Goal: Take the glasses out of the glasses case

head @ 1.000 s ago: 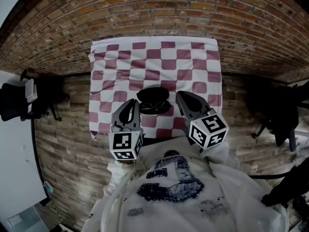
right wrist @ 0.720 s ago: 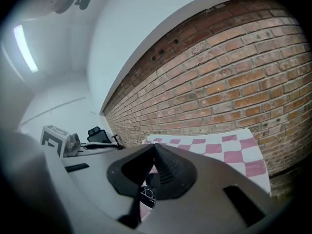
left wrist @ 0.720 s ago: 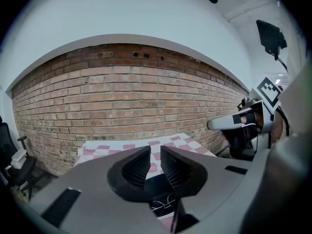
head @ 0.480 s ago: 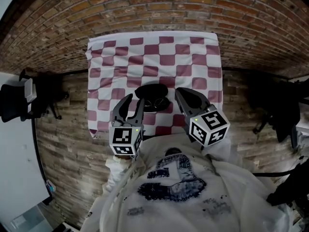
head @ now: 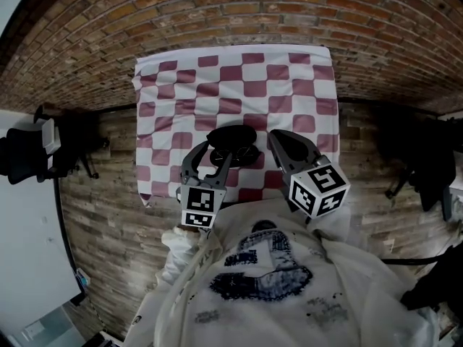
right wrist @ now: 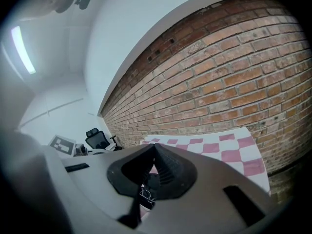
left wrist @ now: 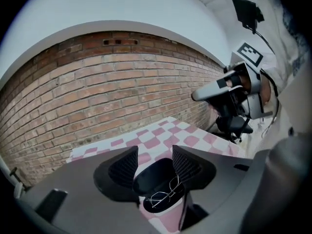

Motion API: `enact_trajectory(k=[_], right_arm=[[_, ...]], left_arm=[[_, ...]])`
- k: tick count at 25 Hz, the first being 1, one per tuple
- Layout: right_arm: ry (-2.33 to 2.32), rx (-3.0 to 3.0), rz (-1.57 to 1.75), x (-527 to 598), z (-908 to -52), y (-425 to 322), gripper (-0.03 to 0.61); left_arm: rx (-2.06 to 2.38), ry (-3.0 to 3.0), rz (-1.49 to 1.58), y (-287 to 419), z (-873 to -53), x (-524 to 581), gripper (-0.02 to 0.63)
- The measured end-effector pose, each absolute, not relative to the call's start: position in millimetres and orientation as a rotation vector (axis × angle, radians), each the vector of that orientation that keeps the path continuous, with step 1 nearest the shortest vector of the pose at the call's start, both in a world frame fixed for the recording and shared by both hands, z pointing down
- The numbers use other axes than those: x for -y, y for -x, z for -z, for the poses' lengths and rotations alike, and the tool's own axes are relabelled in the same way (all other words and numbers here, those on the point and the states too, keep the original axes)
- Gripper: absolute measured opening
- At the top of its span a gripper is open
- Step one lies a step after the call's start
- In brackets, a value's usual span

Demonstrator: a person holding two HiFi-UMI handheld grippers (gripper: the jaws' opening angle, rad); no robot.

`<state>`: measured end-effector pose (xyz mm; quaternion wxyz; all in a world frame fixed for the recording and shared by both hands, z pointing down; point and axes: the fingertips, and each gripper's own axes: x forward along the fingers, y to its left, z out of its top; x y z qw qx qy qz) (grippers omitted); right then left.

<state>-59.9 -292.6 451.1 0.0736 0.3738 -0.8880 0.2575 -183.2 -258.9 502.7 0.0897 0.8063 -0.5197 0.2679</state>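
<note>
Underneath me stands a table spread with a maroon-and-white checked cloth, its far edge against a brick wall. Wooden planks make up the floor, and a black office chair stands off to the left by a white wall.

On the near part of the cloth the black glasses case lies open, with the wire-framed glasses inside its lower half. My left claw reaches the case's left side. Its jaws have just been opening and now stand wide apart. The case shows in the gap between the ribbed pads, and neither pad presses on it. My right claw hangs just beside the case's right edge, jaws together at the tips with nothing pinched between them.

Only the head view takes in the floor and my white top. The left gripper view looks straight down into the case, where the thin rims are plain to see, and it also catches my right claw's marker cube raised at the right. In the right gripper view, just a scrap of the glasses shows under the closed jaws. That view also shows a strip light on the ceiling.
</note>
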Motion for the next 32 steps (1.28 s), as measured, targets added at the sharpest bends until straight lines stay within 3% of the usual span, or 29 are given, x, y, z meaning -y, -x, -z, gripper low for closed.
enact_trajectory(k=[14,32], right_arm=[[-1.17,2.647,-0.797,295.9,-455.8,48.4,0.014],[-1.193,2.638,-0.828,295.7,-463.1,35.7,0.014]], left_arm=[[1.199,-2.519,-1.232,158.5,-573.2,250.9,0.21],[0.691,-2.507,-1.58,151.4,-647.1,245.2,0.207]])
